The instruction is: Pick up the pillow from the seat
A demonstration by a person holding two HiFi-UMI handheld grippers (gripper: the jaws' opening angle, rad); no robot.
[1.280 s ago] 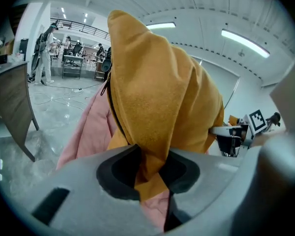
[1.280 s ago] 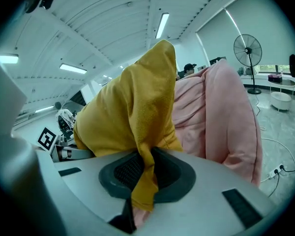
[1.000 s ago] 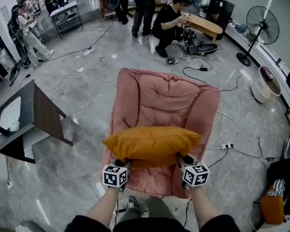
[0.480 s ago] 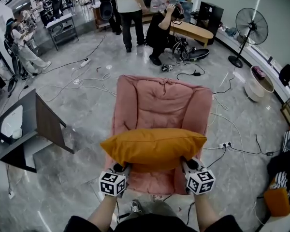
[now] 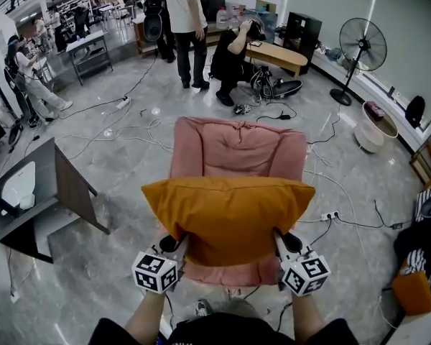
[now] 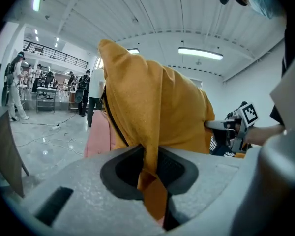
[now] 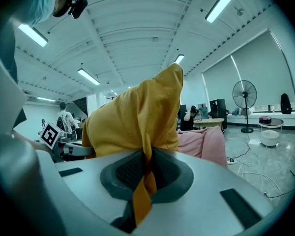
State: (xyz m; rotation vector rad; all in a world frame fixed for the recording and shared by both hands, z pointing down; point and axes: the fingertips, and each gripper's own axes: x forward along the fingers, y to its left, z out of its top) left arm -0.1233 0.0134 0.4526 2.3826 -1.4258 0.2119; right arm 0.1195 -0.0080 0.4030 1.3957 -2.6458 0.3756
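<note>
Pinching orange pillow (image 5: pixel 228 218) fabric, left gripper (image 6: pixel 148 168) and right gripper (image 7: pixel 146 173) jaws clamped; pinch hidden from head view

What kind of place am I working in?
Probably a lab or workshop hall: loose cables across the floor, a standing fan, and people working at tables farther back.

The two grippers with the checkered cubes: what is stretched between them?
An orange fabric pillow, seen in the head view: the left gripper and right gripper each pinch a lower corner, the right's jaws closing on it, above the pink armchair.
</note>
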